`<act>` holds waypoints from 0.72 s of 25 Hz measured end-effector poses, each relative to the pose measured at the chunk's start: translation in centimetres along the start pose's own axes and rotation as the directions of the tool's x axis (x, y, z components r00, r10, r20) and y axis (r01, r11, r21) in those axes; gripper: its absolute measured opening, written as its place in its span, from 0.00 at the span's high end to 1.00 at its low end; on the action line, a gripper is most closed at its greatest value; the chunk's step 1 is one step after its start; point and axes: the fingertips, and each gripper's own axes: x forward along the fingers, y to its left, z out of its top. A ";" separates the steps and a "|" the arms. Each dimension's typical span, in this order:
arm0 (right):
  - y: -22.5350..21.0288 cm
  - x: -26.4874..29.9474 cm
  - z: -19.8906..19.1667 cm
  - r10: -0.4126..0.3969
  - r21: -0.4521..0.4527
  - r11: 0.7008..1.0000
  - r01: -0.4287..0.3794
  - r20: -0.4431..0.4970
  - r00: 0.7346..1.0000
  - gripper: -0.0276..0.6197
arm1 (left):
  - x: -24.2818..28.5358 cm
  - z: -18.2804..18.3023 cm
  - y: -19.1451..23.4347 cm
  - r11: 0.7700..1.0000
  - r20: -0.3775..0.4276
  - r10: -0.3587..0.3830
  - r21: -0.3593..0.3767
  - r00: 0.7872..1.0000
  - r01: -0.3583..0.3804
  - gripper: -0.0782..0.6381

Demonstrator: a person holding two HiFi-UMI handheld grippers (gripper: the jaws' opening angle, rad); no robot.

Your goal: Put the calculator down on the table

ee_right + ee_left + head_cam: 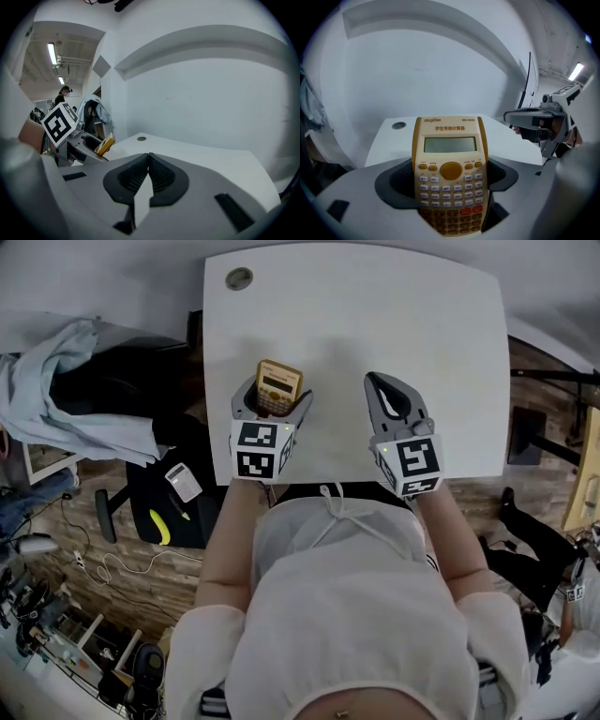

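A yellow and cream calculator (278, 386) (450, 178) stands nearly upright between the jaws of my left gripper (274, 401) (450, 197), which is shut on its lower sides. It is held above the white table (375, 324) near the front left part. My right gripper (382, 390) (148, 161) hovers to the right of it, jaws pressed together with nothing between them. In the right gripper view the calculator (105, 144) shows at the left, tilted in the other gripper.
A round cable grommet (238, 278) (398, 125) (141, 138) sits at the table's far left corner. Left of the table are a black chair with a pale cloth (66, 381) and cables on the floor. A wall stands behind the table.
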 end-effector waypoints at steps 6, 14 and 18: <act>-1.5 3.0 -1.5 0.003 0.018 1.000 -0.002 -0.036 0.999 0.95 | 3.9 -1.5 1.0 1.000 -0.118 -0.007 -0.002 0.993 0.006 0.32; -2.2 5.7 -2.9 0.005 0.061 0.998 -0.001 -0.069 0.998 0.95 | 6.6 -3.6 2.0 1.000 -0.275 -0.004 -0.006 0.961 0.002 0.32; -2.1 6.4 -2.9 0.006 0.064 0.998 -0.001 -0.076 0.997 0.95 | 7.2 -4.1 2.7 1.000 -0.317 0.020 0.023 0.948 -0.013 0.32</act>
